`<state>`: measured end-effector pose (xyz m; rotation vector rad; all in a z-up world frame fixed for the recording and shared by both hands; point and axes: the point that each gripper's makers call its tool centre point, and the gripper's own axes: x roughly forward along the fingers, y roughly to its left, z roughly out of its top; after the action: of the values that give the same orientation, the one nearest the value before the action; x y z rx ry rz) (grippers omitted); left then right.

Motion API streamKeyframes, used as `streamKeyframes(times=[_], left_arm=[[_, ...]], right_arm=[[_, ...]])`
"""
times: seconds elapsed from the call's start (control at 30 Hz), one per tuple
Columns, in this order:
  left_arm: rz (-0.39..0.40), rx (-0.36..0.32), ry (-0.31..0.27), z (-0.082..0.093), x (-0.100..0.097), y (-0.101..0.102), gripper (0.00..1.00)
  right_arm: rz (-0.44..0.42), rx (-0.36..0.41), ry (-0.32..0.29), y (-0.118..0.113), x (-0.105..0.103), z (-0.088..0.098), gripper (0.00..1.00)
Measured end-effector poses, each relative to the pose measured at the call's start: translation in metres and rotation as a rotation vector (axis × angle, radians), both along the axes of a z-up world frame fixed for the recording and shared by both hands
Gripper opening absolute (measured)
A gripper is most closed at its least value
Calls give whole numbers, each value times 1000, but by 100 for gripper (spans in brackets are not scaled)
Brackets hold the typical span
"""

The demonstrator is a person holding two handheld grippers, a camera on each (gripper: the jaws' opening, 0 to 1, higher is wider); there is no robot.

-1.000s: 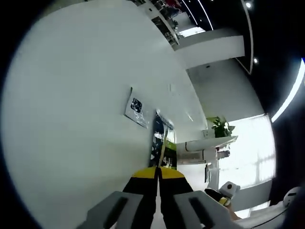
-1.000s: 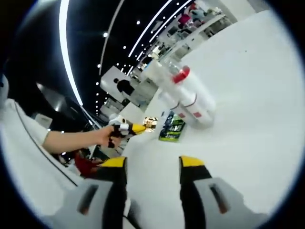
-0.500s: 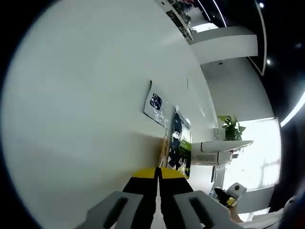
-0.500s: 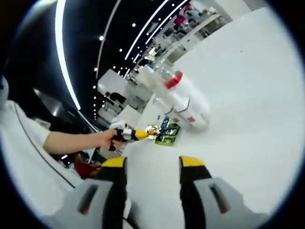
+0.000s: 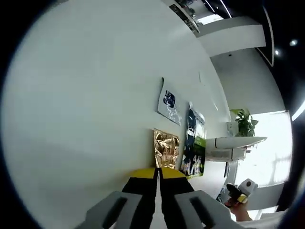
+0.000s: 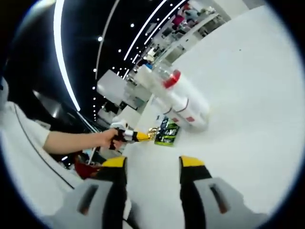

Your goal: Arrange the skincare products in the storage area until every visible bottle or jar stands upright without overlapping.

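Note:
My left gripper [image 5: 158,172] is shut on a gold foil sachet [image 5: 166,148], which lies nearly flat against the white table [image 5: 86,109]. Beside it lie a green and black sachet [image 5: 193,152] and a white sachet with a dark print [image 5: 167,101]. In the right gripper view my right gripper [image 6: 153,164] stands open and empty above the table. Ahead of it a clear bottle with a red cap [image 6: 164,77] and white bottles with red bands [image 6: 187,104] lie on their sides, bunched together. The left gripper [image 6: 143,136] holds the gold sachet [image 6: 152,132] next to the green sachet [image 6: 167,133].
A hand and sleeve [image 6: 71,140] hold the left gripper at the table's edge. The right gripper [image 5: 240,195] shows in a hand at the lower right of the left gripper view. A potted plant [image 5: 244,121] on a white shelf stands beyond the table.
The gold sachet has swung from edge-on to face-up and come down beside the green sachet. The left camera has shifted with it. The right gripper has barely moved.

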<state>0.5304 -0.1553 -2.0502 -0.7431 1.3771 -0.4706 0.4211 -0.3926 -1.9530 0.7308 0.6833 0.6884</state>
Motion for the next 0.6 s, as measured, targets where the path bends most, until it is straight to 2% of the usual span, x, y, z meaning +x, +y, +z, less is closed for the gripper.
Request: streamKeyframes(times=[0.13, 0.4, 0.5, 0.6], left_arm=[[-46, 28, -3, 0, 0, 0, 2], [-51, 50, 9, 0, 1, 1, 3], [-48, 54, 30, -1, 1, 2, 3], [-77, 66, 49, -1, -2, 3, 3]], right_arm=[[-1, 3, 2, 0, 0, -1, 42], [-3, 6, 3, 1, -1, -2, 42], [-3, 6, 2, 1, -2, -2, 42], [-3, 7, 3, 1, -3, -2, 42]])
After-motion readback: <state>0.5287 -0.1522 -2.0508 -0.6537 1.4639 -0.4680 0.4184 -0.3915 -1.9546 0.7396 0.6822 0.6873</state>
